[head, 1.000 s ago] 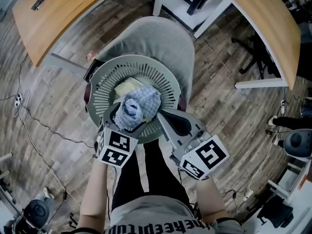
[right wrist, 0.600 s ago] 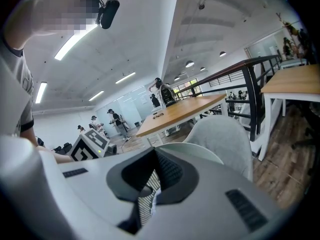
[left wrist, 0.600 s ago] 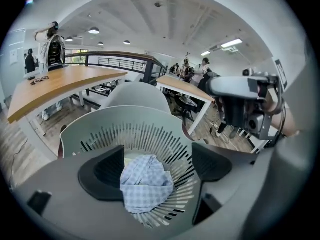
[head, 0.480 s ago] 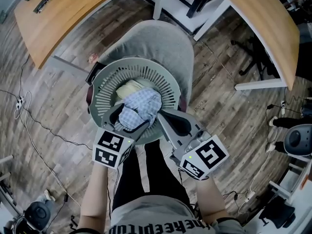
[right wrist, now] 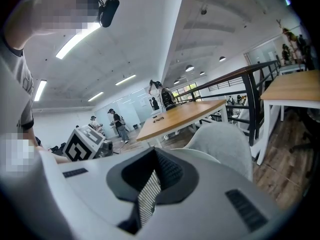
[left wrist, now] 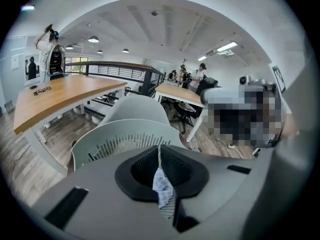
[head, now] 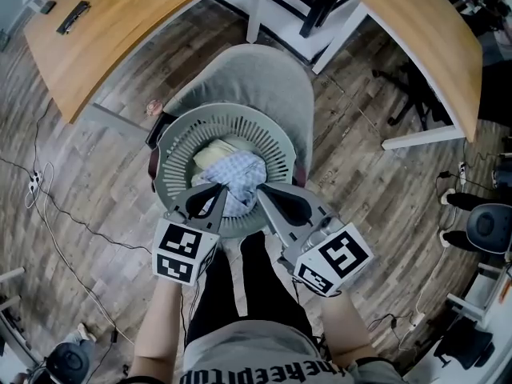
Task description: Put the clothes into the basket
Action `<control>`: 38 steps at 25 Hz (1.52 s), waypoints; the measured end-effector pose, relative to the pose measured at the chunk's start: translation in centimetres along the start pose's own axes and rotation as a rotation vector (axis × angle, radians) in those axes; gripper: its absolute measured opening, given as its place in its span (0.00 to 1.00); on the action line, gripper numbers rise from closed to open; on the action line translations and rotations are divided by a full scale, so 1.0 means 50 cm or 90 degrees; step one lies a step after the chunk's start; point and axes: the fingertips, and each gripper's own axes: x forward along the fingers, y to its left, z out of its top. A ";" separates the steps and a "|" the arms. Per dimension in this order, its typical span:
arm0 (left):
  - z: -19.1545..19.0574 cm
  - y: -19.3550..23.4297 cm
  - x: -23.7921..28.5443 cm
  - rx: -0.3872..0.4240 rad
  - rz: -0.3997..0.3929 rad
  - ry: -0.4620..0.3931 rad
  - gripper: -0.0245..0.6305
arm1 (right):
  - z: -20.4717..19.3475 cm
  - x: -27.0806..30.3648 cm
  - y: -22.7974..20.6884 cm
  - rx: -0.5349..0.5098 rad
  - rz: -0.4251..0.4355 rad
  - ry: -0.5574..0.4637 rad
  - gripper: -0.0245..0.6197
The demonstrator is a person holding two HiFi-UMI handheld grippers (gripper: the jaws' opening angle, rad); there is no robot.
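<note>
The grey slatted basket [head: 172, 146] stands on a grey chair [head: 256, 78]. A blue checked cloth [head: 240, 174] lies in it over a pale yellow garment [head: 210, 152]. My left gripper [head: 218, 192] hovers over the basket's near rim, shut, its tips at the cloth's near edge. In the left gripper view the jaws [left wrist: 159, 149] meet, and a sliver of the checked cloth [left wrist: 161, 184] shows through the slit behind them. My right gripper [head: 260, 192] sits beside it over the near rim. It is shut too, with nothing between the jaws [right wrist: 155, 151].
Two wooden desks [head: 120, 30] [head: 432, 30] flank the chair at the back. Cables [head: 48, 198] trail over the wood floor at the left. An office chair base [head: 488, 226] stands at the right. The person's legs are just behind the basket.
The left gripper's jaws, open around the bunched checked cloth, have shut and drawn back and up. The cloth has spread out in the basket. The right gripper has kept still.
</note>
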 end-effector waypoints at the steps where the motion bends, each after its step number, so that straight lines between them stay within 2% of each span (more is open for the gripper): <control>1: 0.003 -0.003 -0.005 -0.003 -0.007 -0.002 0.07 | 0.002 -0.001 0.004 -0.001 -0.002 -0.002 0.05; 9: 0.037 -0.033 -0.055 0.017 -0.046 -0.041 0.06 | 0.021 -0.010 0.046 -0.018 -0.023 -0.015 0.05; 22: 0.128 -0.084 -0.164 0.060 -0.104 -0.150 0.06 | 0.052 -0.037 0.127 -0.046 -0.053 -0.042 0.05; 38: 0.175 -0.125 -0.272 0.108 -0.157 -0.220 0.06 | 0.087 -0.061 0.221 -0.084 -0.076 -0.073 0.05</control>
